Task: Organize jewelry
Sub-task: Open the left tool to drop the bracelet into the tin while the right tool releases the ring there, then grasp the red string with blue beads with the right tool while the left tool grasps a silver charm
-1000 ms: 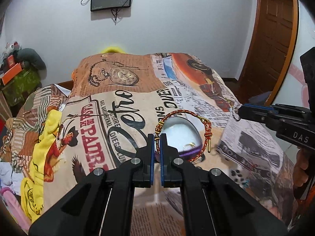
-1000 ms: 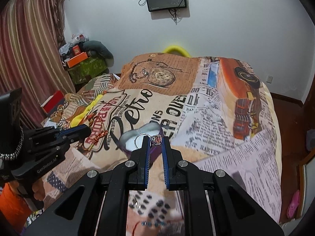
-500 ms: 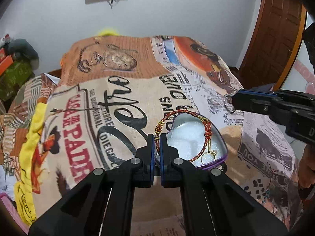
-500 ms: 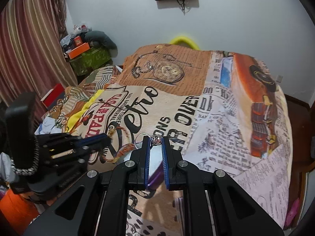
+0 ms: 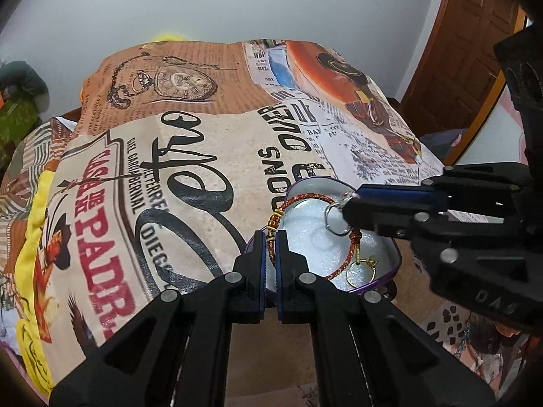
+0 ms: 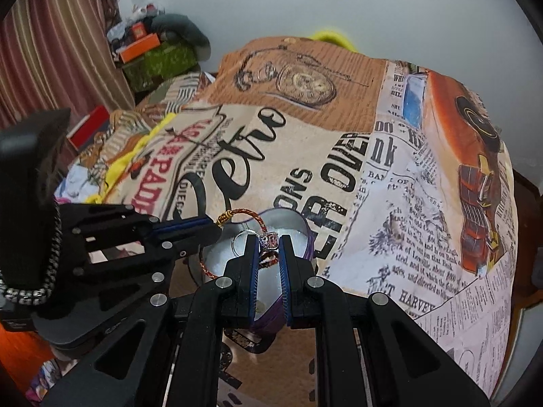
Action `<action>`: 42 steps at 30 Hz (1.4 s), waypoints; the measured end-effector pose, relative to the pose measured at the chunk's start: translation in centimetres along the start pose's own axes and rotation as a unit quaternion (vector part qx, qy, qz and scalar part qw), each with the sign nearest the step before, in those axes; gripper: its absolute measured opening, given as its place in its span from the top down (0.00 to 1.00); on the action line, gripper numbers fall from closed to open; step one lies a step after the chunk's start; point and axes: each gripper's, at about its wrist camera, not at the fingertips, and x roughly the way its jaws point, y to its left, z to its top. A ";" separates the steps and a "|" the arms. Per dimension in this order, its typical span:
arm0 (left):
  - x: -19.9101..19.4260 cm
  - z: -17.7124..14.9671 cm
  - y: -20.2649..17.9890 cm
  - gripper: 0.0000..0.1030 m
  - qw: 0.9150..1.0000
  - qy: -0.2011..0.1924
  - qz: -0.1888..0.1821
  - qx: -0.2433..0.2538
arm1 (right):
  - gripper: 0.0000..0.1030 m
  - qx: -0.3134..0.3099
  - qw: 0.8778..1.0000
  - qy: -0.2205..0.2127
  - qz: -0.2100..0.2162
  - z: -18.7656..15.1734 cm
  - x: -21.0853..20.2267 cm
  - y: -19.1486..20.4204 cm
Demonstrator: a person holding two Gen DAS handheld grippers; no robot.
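The left claw (image 5: pixel 270 242) is clamped on the red-and-gold braided bracelet (image 5: pixel 347 260), which loops out toward one o'clock over the purple heart-shaped box (image 5: pixel 393 264). The right claw (image 6: pixel 268 247) pinches a silver stone ring (image 6: pixel 269 239) above the same box's white lining, where a gold ring (image 5: pixel 361 271) lies. The box rests on the printed bedspread (image 5: pixel 203 169).

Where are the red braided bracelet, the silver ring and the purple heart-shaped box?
red braided bracelet (image 5: pixel 307 198): left wrist view, on its upper cord arc.
silver ring (image 5: pixel 334 220): left wrist view, on its band's left side.
purple heart-shaped box (image 5: pixel 395 264): left wrist view, on its right rim.
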 end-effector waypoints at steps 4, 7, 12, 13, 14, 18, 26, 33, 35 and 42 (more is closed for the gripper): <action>0.0 -0.1 0.1 0.97 1.000 0.004 -0.002 -0.002 | 0.90 -0.014 1.000 0.010 -0.007 -0.1 0.4 0.4; 0.0 -0.1 0.2 0.97 1.000 0.004 0.000 -0.003 | 0.90 -0.023 0.999 0.019 -0.016 -0.2 0.8 0.6; -0.5 -0.3 0.3 0.97 1.000 0.003 0.005 -0.004 | 0.90 -0.026 0.999 0.030 -0.021 -0.3 1.4 0.6; -0.7 -0.3 0.3 0.97 1.000 0.003 0.006 -0.006 | 0.90 -0.026 0.999 0.030 -0.022 -0.3 1.4 0.6; -0.9 -0.3 0.4 0.97 1.000 0.002 0.007 -0.008 | 0.90 -0.025 0.999 0.032 -0.023 -0.2 1.3 0.6; -2.0 -0.4 0.5 0.94 1.000 -0.007 0.012 -0.013 | 0.90 -0.019 0.999 0.036 -0.018 -0.2 1.0 0.7; -5.1 -0.6 0.1 0.83 0.999 -0.029 0.025 -0.014 | 0.89 -0.004 1.000 0.016 -0.019 -0.5 -1.9 0.7; -8.3 -1.2 -1.5 0.66 0.998 -0.051 0.028 -0.002 | 0.85 -0.001 0.999 -0.024 -0.032 -1.1 -6.0 1.4; -9.2 -1.4 -2.1 0.63 0.998 -0.058 0.028 0.002 | 0.71 0.002 0.999 -0.039 -0.034 -1.4 -7.4 1.5; -12.2 -3.0 -4.1 0.56 0.997 -0.067 0.025 0.016 | 0.63 0.007 0.996 -0.078 -0.050 -3.1 -11.2 2.1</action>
